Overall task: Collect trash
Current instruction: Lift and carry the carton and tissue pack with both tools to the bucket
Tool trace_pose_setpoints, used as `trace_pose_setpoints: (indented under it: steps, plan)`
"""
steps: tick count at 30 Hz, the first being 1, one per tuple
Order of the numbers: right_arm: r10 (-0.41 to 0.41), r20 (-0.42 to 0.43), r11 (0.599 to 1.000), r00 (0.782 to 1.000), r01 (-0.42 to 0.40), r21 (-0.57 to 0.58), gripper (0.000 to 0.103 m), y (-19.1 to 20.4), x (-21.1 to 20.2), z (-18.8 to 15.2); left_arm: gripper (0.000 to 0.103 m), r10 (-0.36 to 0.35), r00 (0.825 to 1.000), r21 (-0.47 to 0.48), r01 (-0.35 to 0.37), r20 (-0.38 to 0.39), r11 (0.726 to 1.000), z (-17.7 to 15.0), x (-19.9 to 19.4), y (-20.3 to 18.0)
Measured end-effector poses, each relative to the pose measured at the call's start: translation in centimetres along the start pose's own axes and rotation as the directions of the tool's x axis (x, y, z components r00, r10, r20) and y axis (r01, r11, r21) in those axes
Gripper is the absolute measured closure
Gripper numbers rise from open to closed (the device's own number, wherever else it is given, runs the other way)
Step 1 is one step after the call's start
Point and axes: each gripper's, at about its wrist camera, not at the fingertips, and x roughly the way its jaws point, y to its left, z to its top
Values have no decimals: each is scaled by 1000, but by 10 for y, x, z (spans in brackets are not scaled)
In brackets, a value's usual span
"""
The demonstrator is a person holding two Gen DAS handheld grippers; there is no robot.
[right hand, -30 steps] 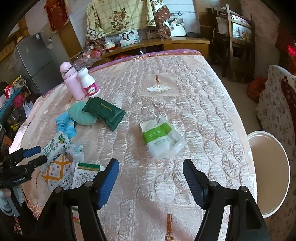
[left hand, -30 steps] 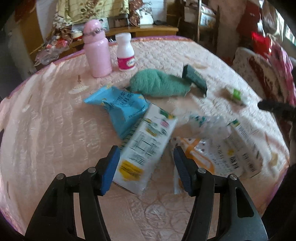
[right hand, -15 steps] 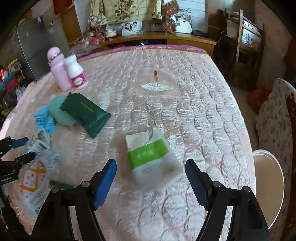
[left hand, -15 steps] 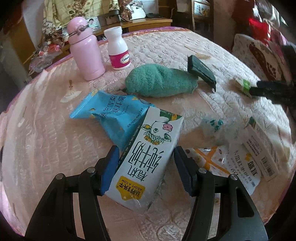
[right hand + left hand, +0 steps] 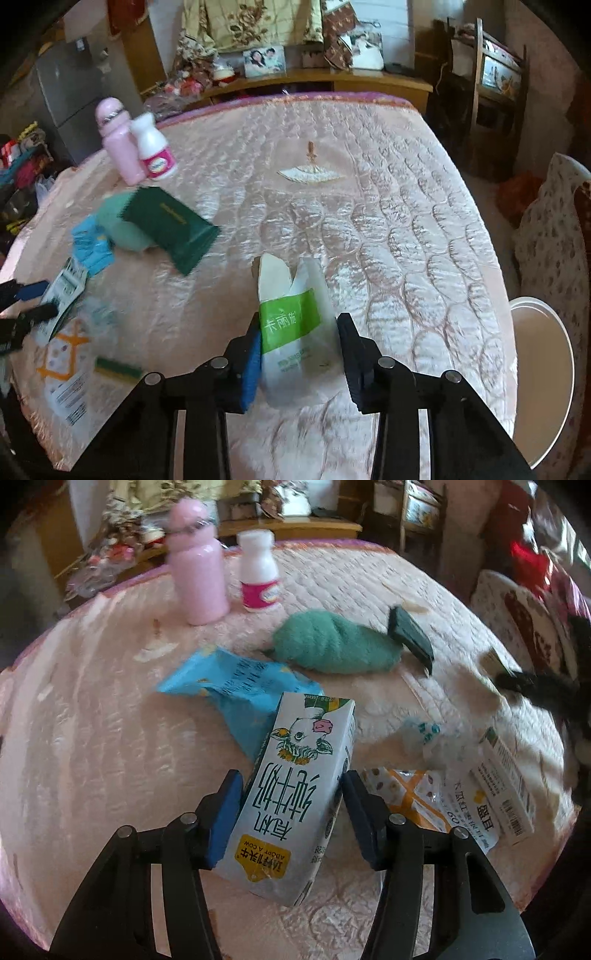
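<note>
A white milk carton [image 5: 295,797] with a cow drawing lies on the pink quilted table [image 5: 369,206]. It sits between the blue pads of my left gripper [image 5: 291,779]. The jaws are closing and both pads touch its sides. My right gripper [image 5: 299,319] is closing on a white packet with a green band [image 5: 291,325], which is pinched and folded upward. More trash lies around: a blue snack bag [image 5: 236,690], a dark green packet [image 5: 170,225], a clear crumpled wrapper [image 5: 428,738], an orange-printed wrapper [image 5: 417,797] and a white box [image 5: 509,775].
A pink bottle [image 5: 197,572] and a white pill bottle [image 5: 258,576] stand at the far left of the table beside a green cloth [image 5: 332,646]. A white round container [image 5: 543,369] stands off the table's right edge. A wooden shelf and chairs lie beyond.
My right gripper came down over the green-banded packet and its jaws narrowed on it, crumpling it upward. My left gripper's jaws drew in against the milk carton.
</note>
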Motion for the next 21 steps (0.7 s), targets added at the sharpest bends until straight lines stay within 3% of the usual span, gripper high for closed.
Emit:
trace_pose_setpoints:
  steps: [8, 21]
  plan:
    - [29, 62, 999, 998, -28, -27, 66, 15, -47, -17, 49, 27, 997, 11, -28, 78, 1000, 6, -37, -15]
    - [22, 107, 999, 994, -18, -36, 66, 17, -85, -32, 49, -25, 993, 51, 19, 116, 999, 18, -59, -76]
